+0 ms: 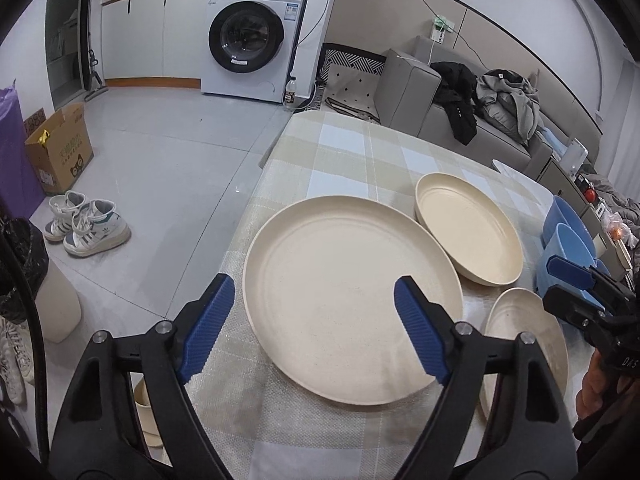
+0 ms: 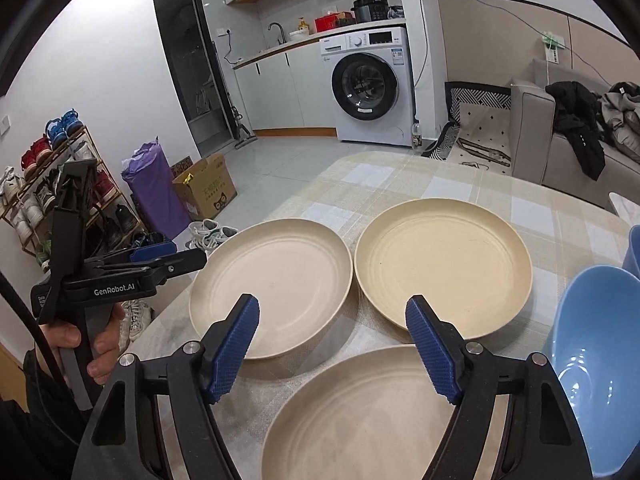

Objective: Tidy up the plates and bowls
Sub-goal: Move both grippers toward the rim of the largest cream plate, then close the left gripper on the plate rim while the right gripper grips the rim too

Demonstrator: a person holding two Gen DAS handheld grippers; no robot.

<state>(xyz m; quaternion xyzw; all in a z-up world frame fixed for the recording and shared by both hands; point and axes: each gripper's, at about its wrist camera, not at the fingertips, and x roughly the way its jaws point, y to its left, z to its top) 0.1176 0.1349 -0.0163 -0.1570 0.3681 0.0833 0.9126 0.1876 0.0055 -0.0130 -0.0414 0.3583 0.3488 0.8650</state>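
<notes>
Three cream plates lie on the checked tablecloth [image 1: 340, 152]. My left gripper [image 1: 314, 284] is open just above the near part of the largest plate [image 1: 352, 300], its blue pads either side and touching nothing. A second plate [image 1: 468, 228] lies beyond, a third [image 1: 524, 336] near right. My right gripper [image 2: 333, 302] is open over the far rim of that nearest plate [image 2: 360, 412], holding nothing. The other plates [image 2: 272, 288] [image 2: 444, 264] lie ahead of it. A blue bowl [image 2: 592, 344] stands right, another [image 2: 634, 248] behind. Each gripper shows in the other's view [image 1: 556, 282] [image 2: 160, 256].
The table's left edge [image 1: 256, 184] drops to a grey floor with sneakers [image 1: 88, 224] and a cardboard box [image 1: 60, 148]. A washing machine [image 2: 368, 84], a sofa with clothes [image 1: 480, 108], a purple bag [image 2: 154, 184] and a shoe rack [image 2: 52, 184] stand around.
</notes>
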